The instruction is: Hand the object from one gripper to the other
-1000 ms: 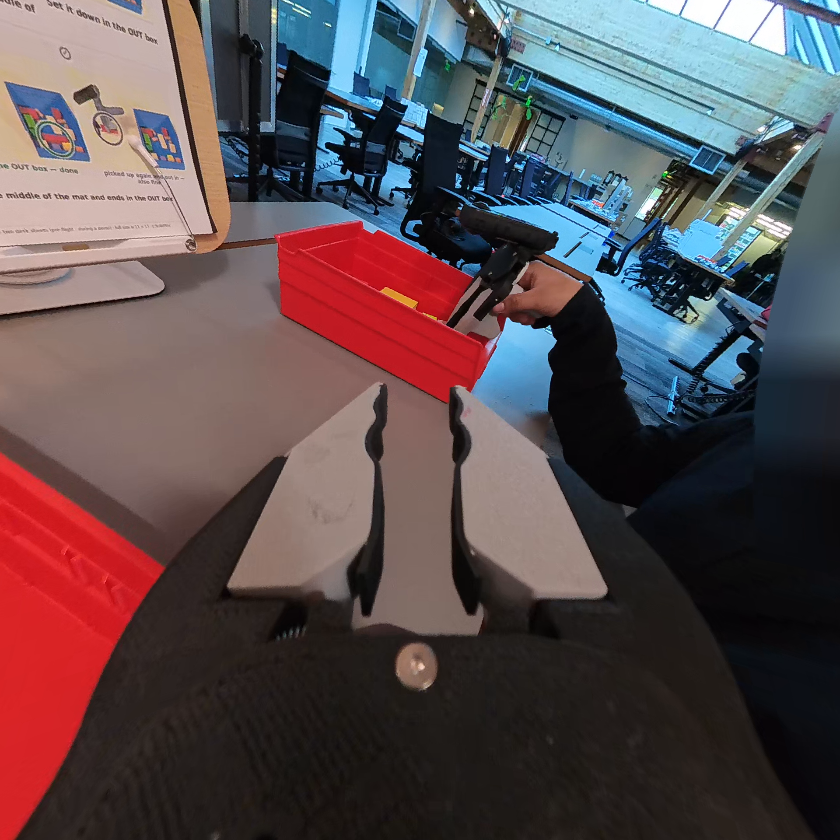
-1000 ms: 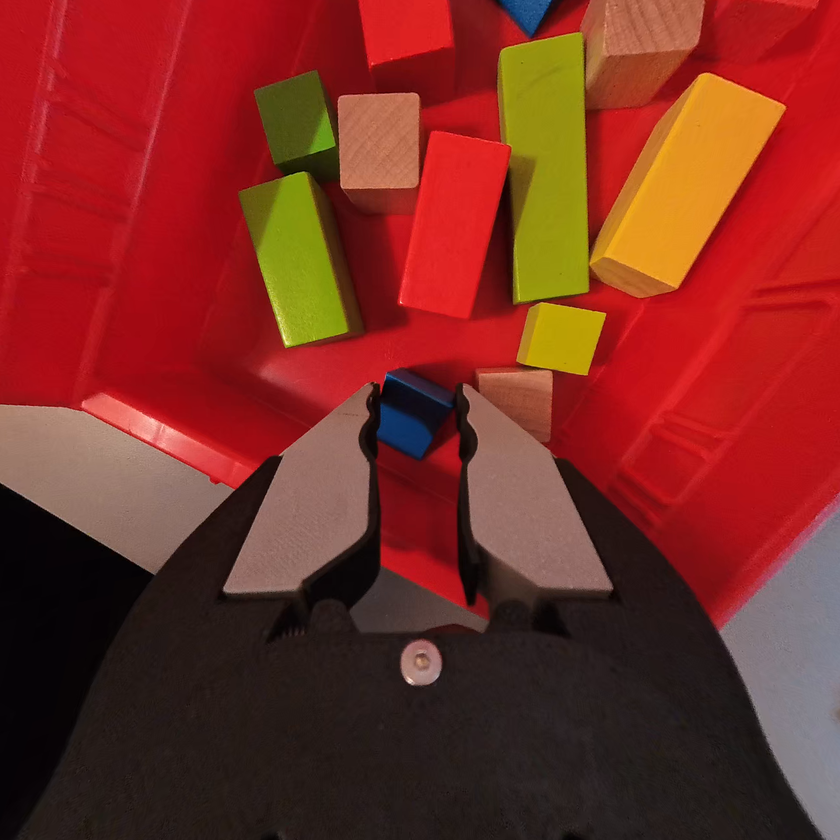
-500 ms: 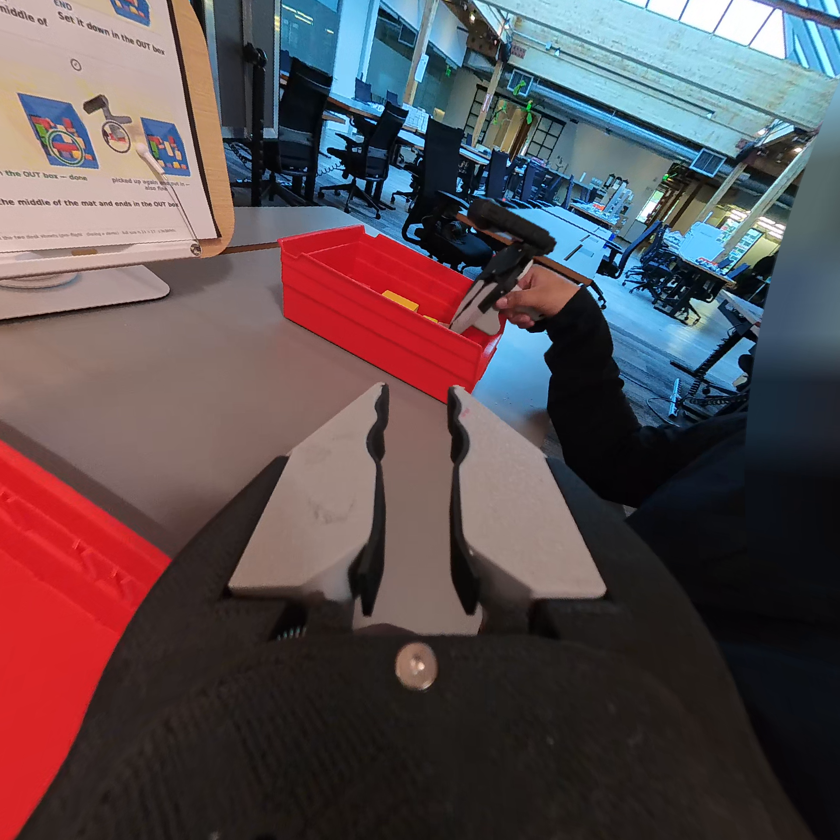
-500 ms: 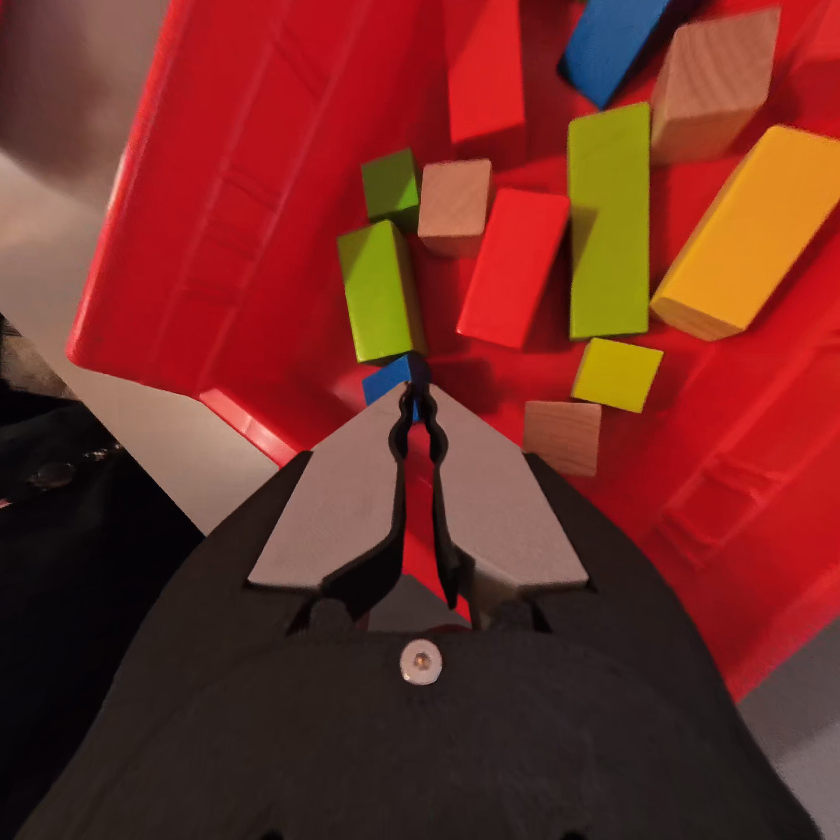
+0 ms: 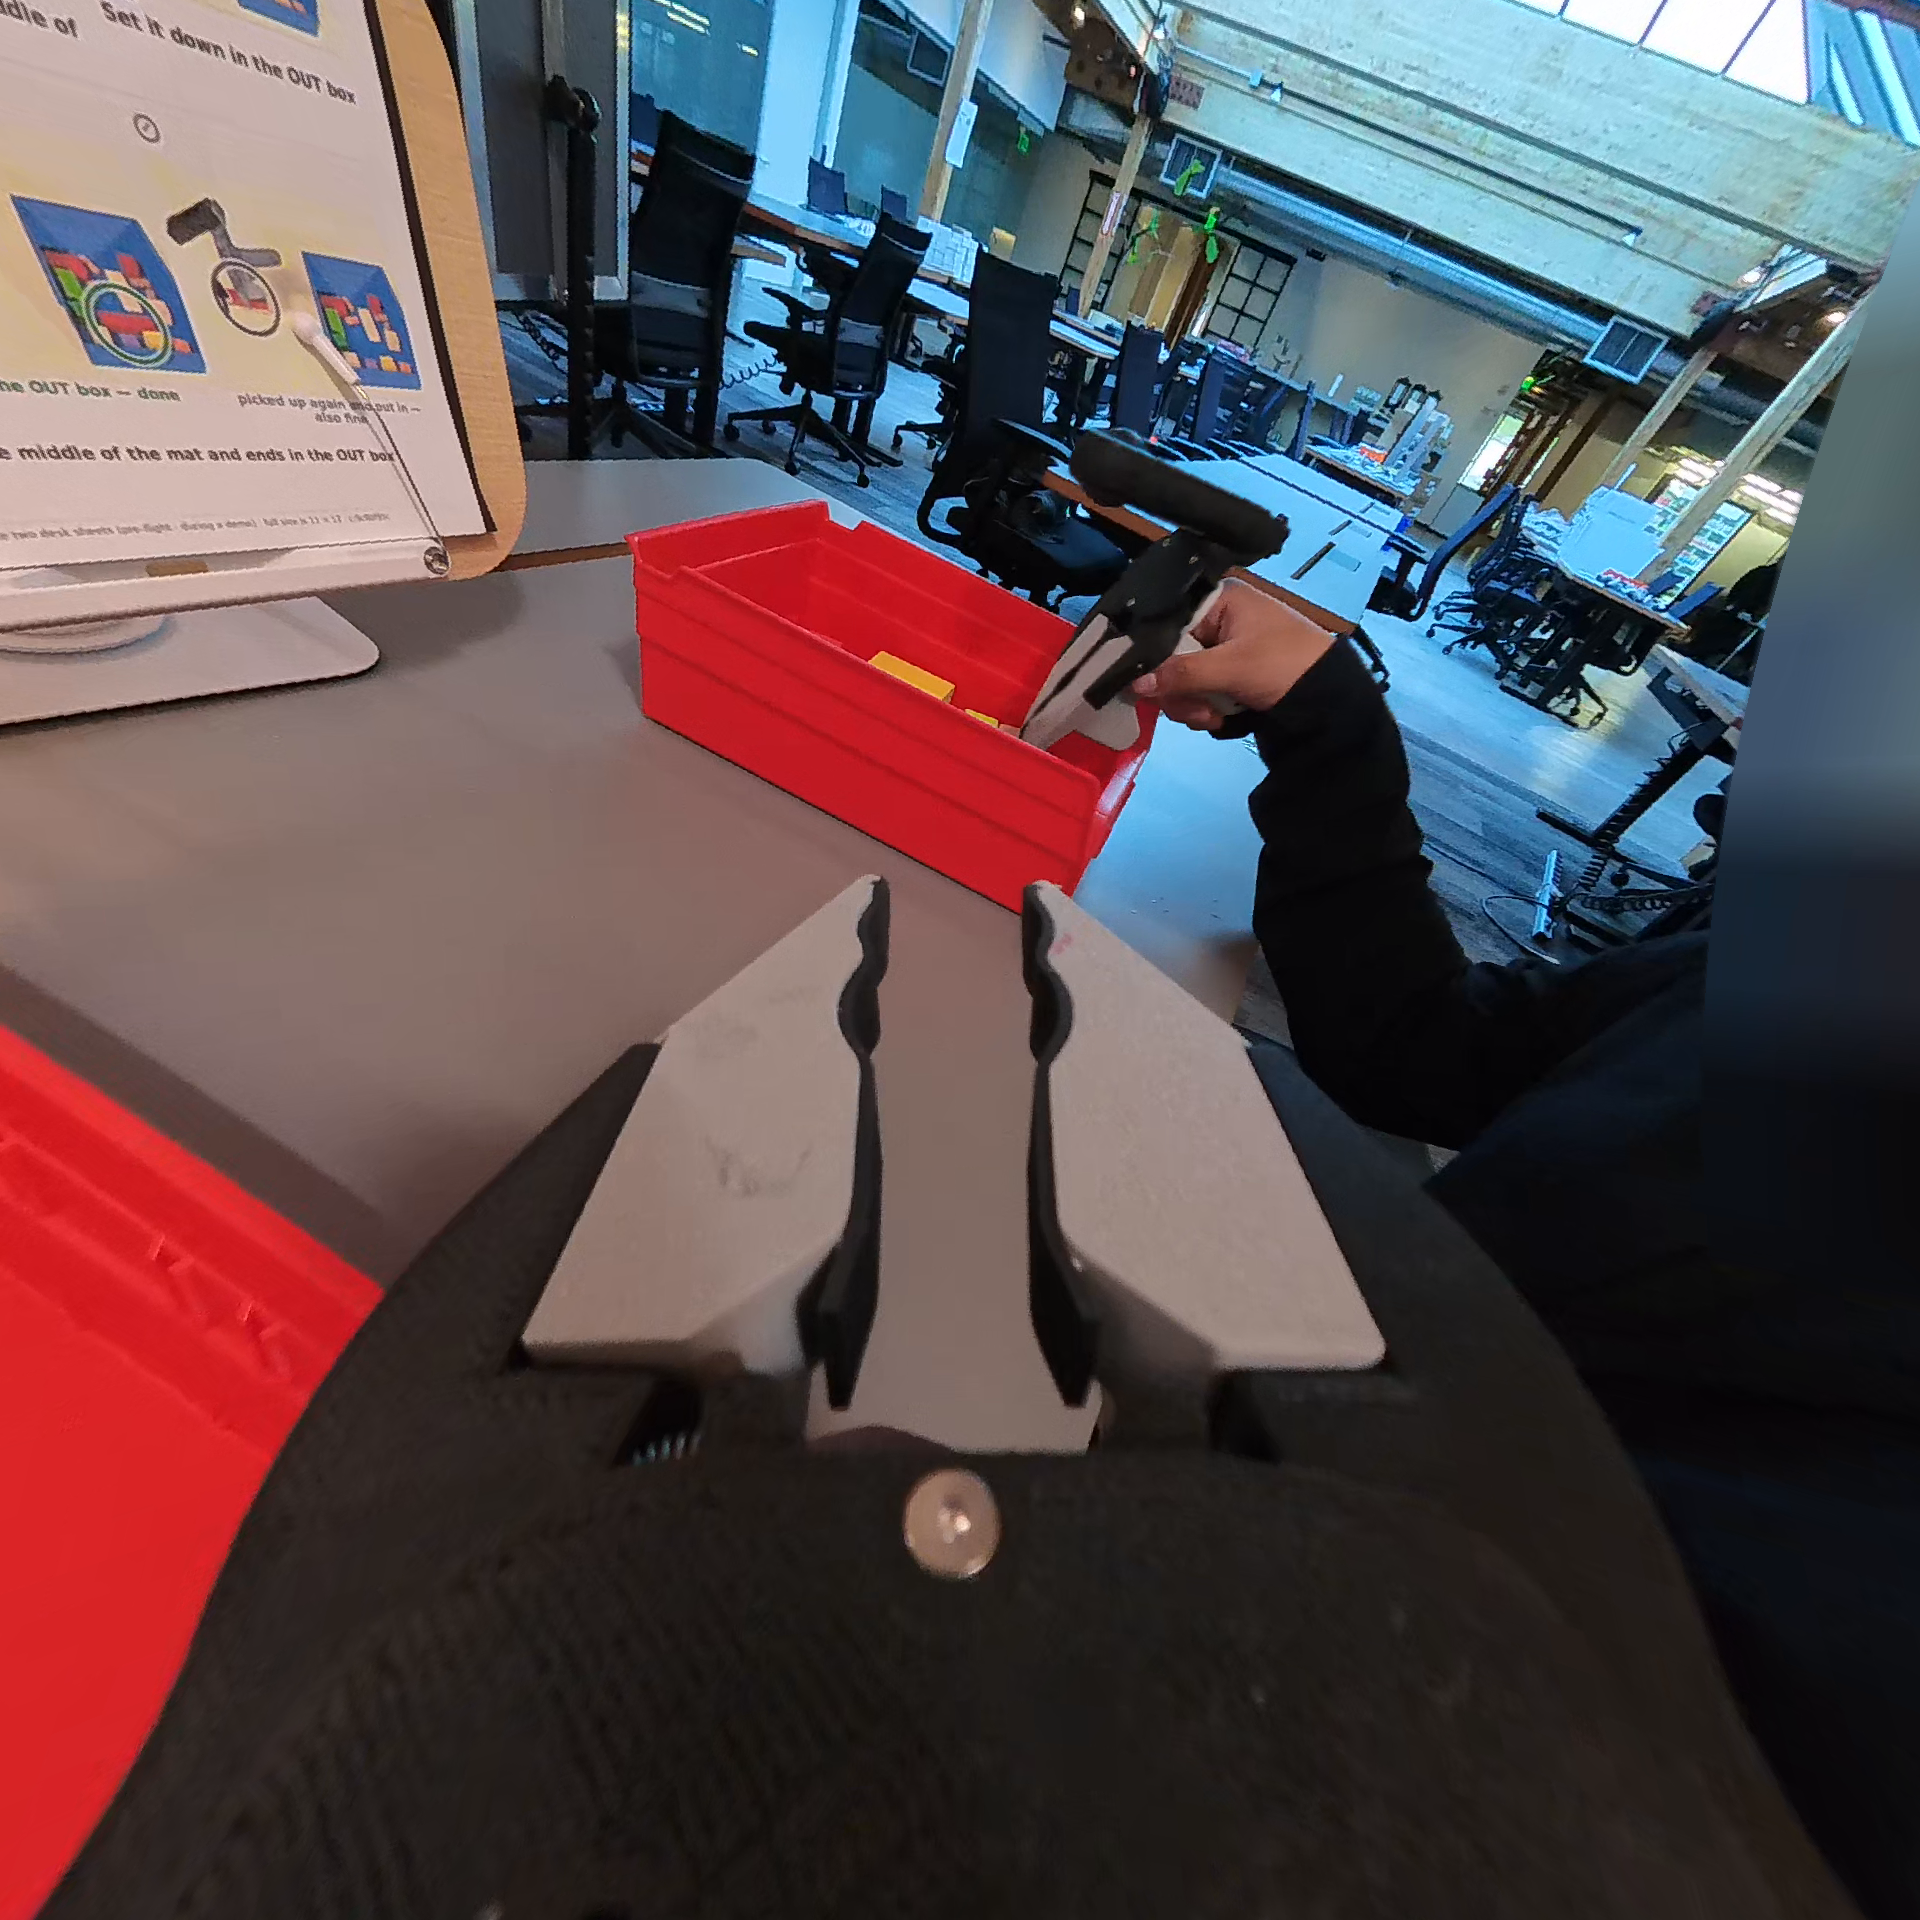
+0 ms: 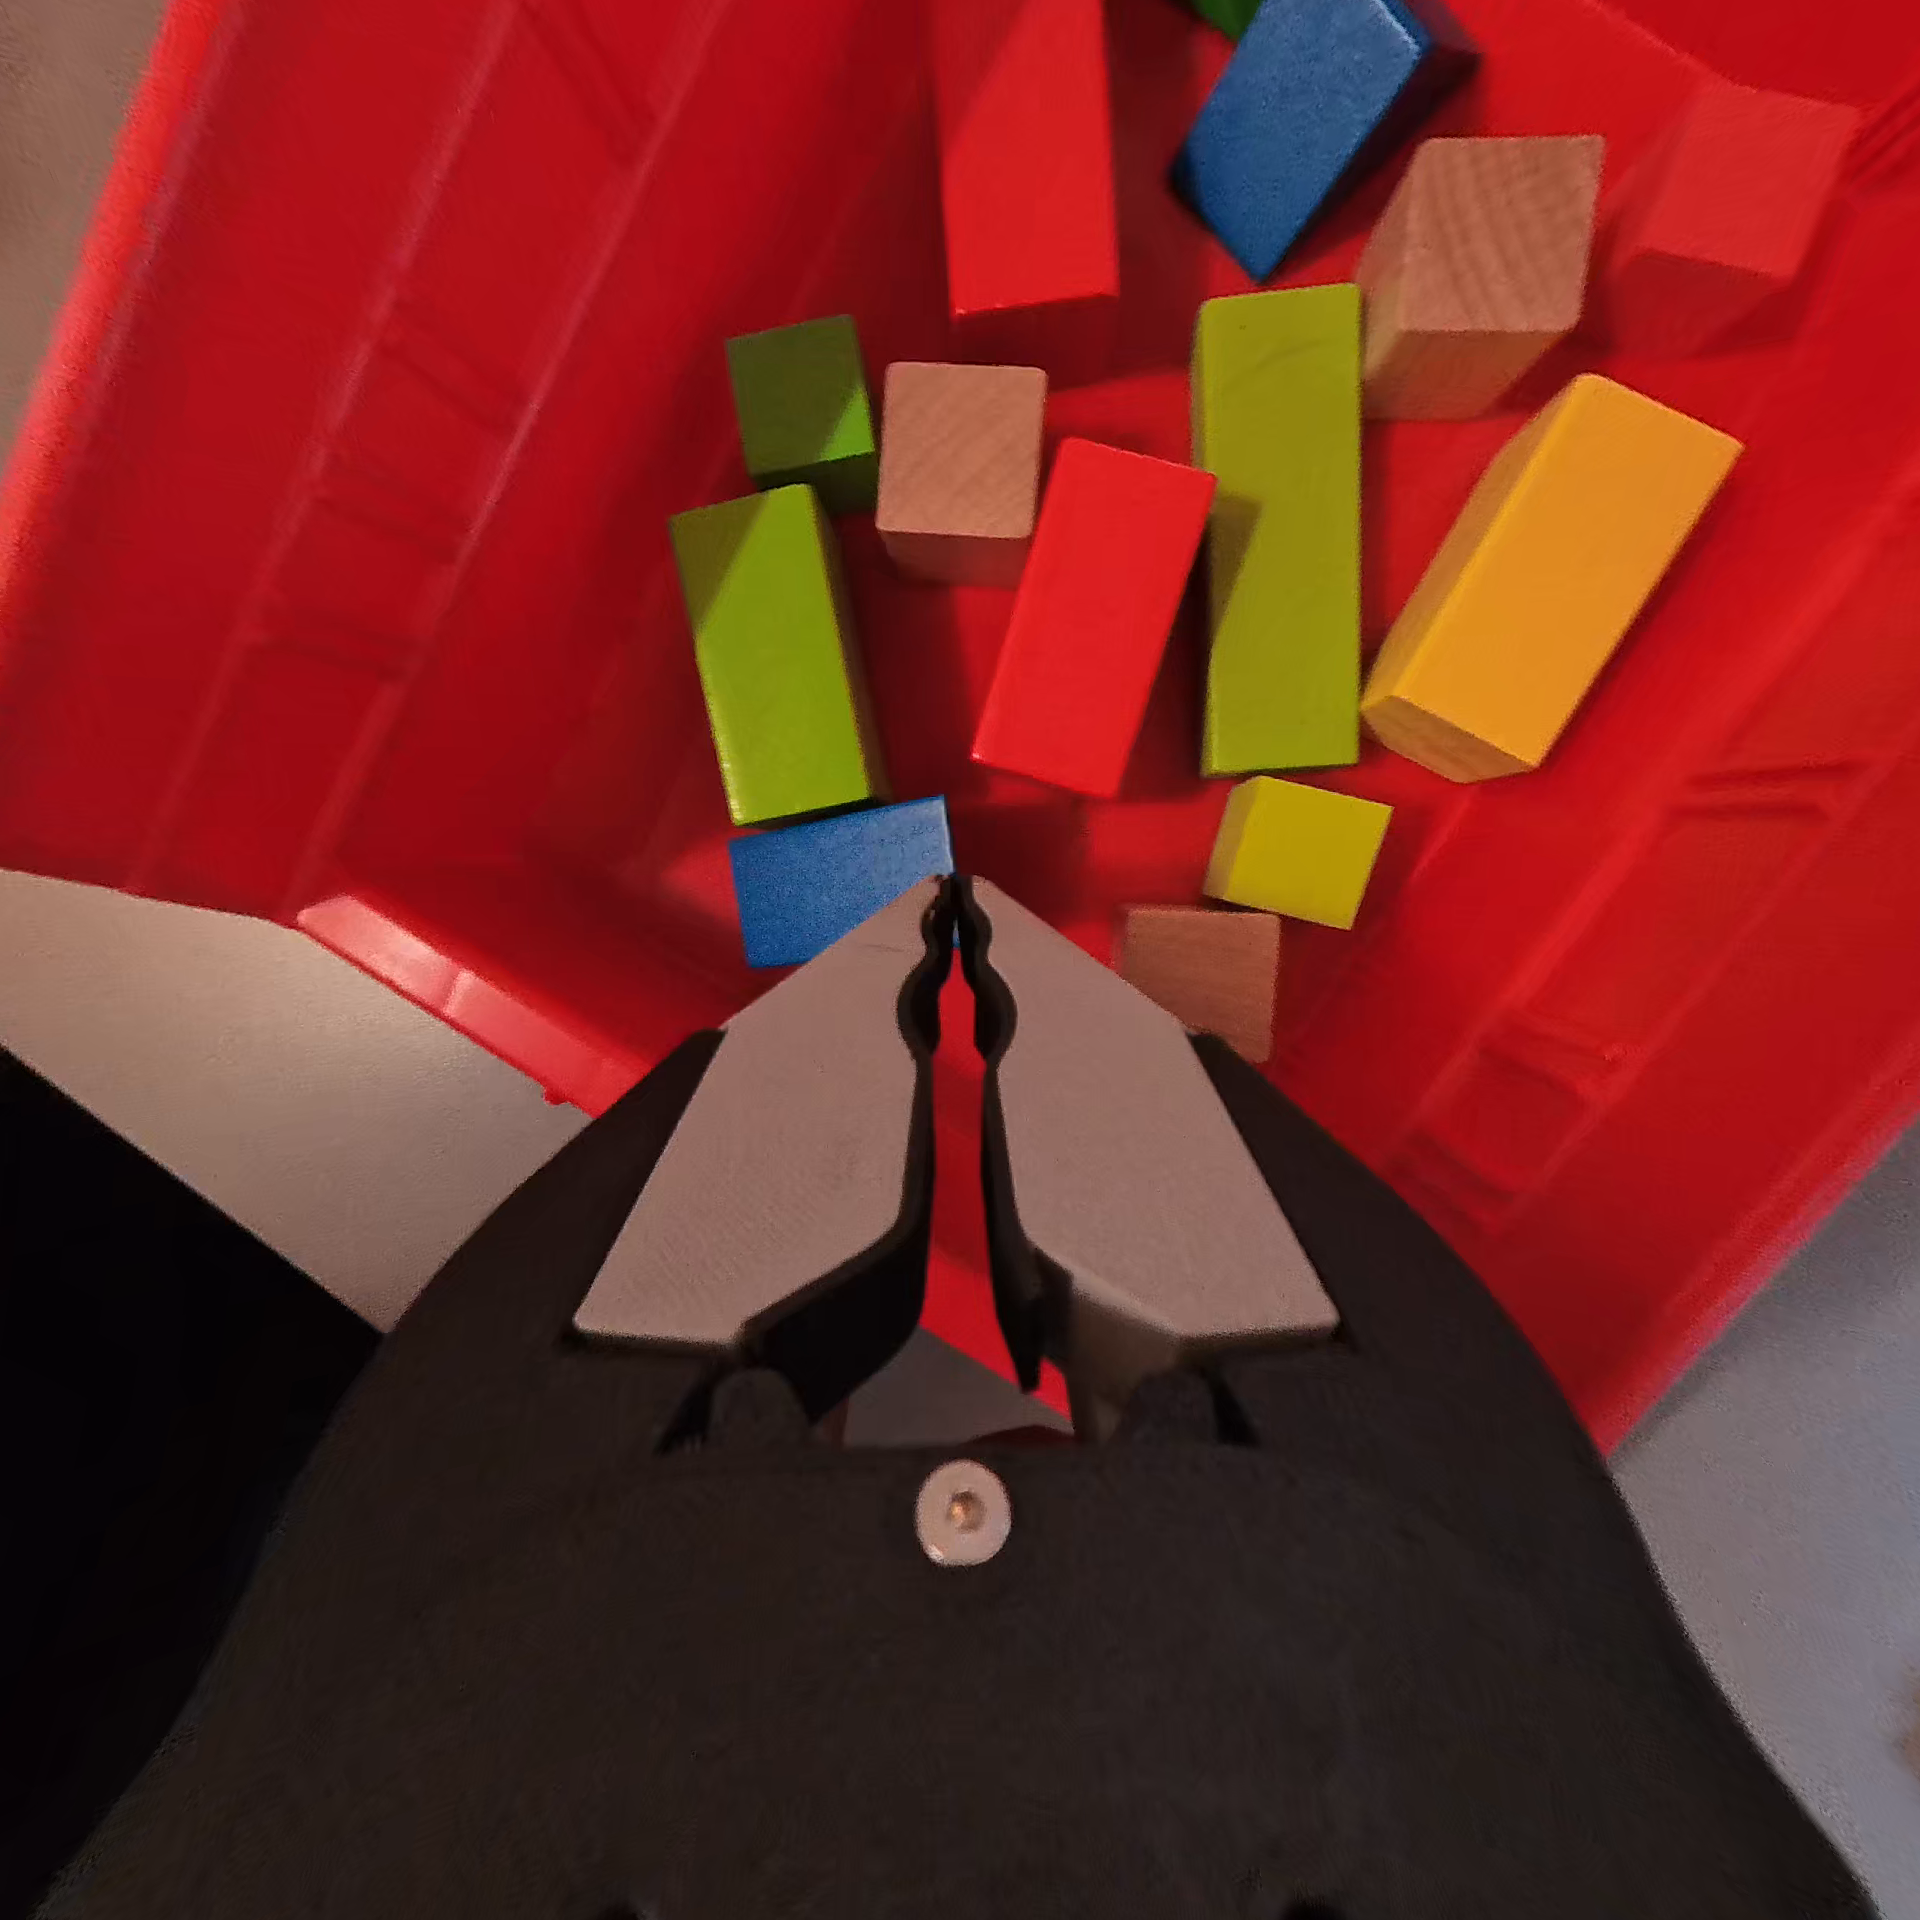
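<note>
My right gripper, tips together on nothing, pokes blue block at frame centre inside red bin; left view hides blocks, shows my left gripper parted, bare, over grey table.

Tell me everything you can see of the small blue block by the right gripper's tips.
The blue block is a small painted block with a faintly grainy top, lying flat on the floor of the red bin. It lies against the end of a light green block. The right gripper has its tips shut together at the block's right corner, partly covering it, not clamping it.
</note>
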The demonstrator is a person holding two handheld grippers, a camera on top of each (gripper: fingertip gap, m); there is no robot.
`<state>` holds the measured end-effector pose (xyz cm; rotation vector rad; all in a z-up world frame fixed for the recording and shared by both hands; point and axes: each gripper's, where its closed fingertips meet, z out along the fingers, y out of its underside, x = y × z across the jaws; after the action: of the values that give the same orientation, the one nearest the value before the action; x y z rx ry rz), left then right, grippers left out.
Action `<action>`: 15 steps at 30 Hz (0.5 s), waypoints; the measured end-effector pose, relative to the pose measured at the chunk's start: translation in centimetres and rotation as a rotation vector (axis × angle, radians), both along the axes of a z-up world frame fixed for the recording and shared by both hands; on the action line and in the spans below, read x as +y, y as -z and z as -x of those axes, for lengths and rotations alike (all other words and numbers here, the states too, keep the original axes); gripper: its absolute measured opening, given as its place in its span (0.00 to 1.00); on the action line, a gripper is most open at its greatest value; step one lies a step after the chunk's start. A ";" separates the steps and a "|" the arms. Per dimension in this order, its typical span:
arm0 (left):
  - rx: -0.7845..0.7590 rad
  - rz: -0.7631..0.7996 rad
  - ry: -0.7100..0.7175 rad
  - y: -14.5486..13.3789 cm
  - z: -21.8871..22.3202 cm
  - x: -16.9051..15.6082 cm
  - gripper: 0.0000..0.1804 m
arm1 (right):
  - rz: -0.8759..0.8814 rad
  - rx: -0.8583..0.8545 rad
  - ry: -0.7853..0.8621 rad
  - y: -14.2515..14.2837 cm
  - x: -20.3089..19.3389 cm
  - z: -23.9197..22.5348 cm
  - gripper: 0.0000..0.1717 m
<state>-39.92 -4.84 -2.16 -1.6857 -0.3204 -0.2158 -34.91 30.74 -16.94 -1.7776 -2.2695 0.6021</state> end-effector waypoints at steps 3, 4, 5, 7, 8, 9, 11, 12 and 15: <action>-0.003 -0.001 0.000 0.0 0.0 0.0 0.12 | -0.045 -0.045 0.020 0.9 0.9 -0.4 0.00; -0.004 0.000 0.001 0.1 0.1 0.0 0.12 | -0.068 -0.065 0.032 1.3 1.3 -0.5 0.00; -0.005 0.001 0.001 0.1 0.1 0.0 0.12 | -0.091 -0.080 0.047 1.6 1.8 -0.6 0.00; -0.009 0.001 0.003 0.2 0.1 0.0 0.12 | -0.105 -0.090 0.065 1.8 2.1 -0.5 0.00; -0.009 0.003 0.004 0.2 0.1 0.0 0.12 | -0.108 -0.088 0.071 1.7 2.2 -0.4 0.00; -0.008 0.005 0.003 0.2 0.1 -0.1 0.12 | -0.108 -0.081 0.072 1.6 2.2 -0.4 0.00; -0.003 0.003 0.000 0.1 0.1 -0.1 0.12 | -0.089 -0.058 0.056 1.0 1.7 -0.4 0.01; -0.002 0.001 0.000 0.0 0.1 -0.2 0.12 | -0.073 -0.043 0.044 0.6 1.4 -0.4 0.01; -0.002 -0.001 -0.002 0.0 0.1 -0.2 0.12 | -0.052 -0.003 0.034 -0.4 0.9 -0.5 0.03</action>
<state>-40.00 -5.09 -2.16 -1.6844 -0.3236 -0.2166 -34.37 31.61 -16.56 -1.7902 -2.2313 0.5291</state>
